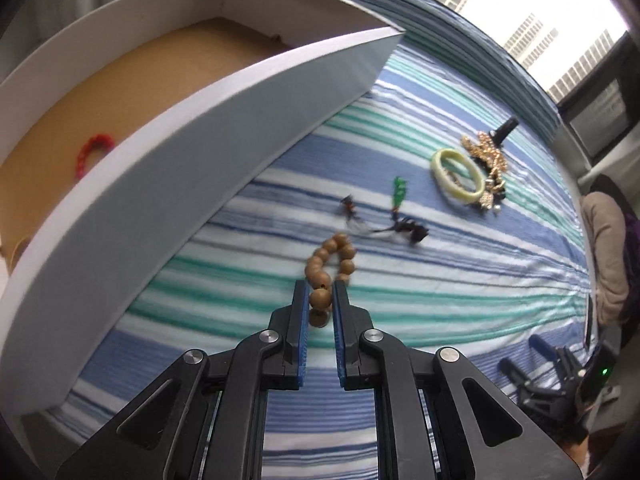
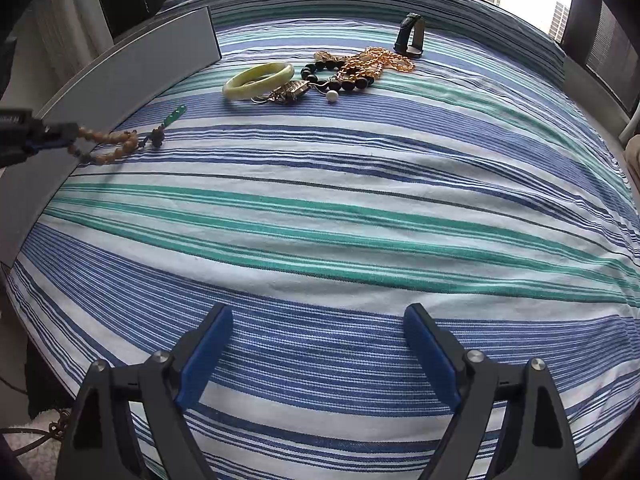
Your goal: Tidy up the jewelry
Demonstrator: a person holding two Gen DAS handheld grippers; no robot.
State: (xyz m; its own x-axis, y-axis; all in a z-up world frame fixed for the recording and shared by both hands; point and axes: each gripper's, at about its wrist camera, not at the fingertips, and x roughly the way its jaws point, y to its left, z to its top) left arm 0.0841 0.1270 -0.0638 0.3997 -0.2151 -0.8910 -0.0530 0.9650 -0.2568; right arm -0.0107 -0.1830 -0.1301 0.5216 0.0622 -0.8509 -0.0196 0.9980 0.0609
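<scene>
- Clamping on a wooden bead bracelet (image 1: 329, 272), the left gripper (image 1: 320, 308) is pinching one brown bead between its blue pads, jaws nearly together; the rest of the loop is trailing ahead of the fingertips, and whether it is touching the cloth cannot be told.
- Hanging wide open and holding nothing, the right gripper (image 2: 318, 344) is hovering over the near part of the striped bedspread (image 2: 340, 220).
- Sitting just left of the held bracelet is a white box (image 1: 208, 148) with a tan floor; a red bracelet (image 1: 93, 152) is already lying inside.
- Judging handling: the beads are looking hard, light and smooth, strung loosely, so the loop is likely to be swinging and sagging; a grip across a single bead seems sound, though round beads may be slipping if jerked.
- Waiting farther right: a pale green bangle (image 1: 458, 176), rigid and probably brittle, best taken across its rim; a gold chain tangle (image 1: 486, 152), limp and snag-prone; a small green pendant (image 1: 398, 192) on dark cord.
- Showing in the right wrist view beyond the bangle: black beads (image 2: 340, 76) and a dark wristband (image 2: 410, 38).
- Noting the surface: soft cloth in blue, white and teal stripes, slightly rumpled, giving under pressure.
- Noting the room: daylight is coming through windows at the far side, tower blocks outside.
</scene>
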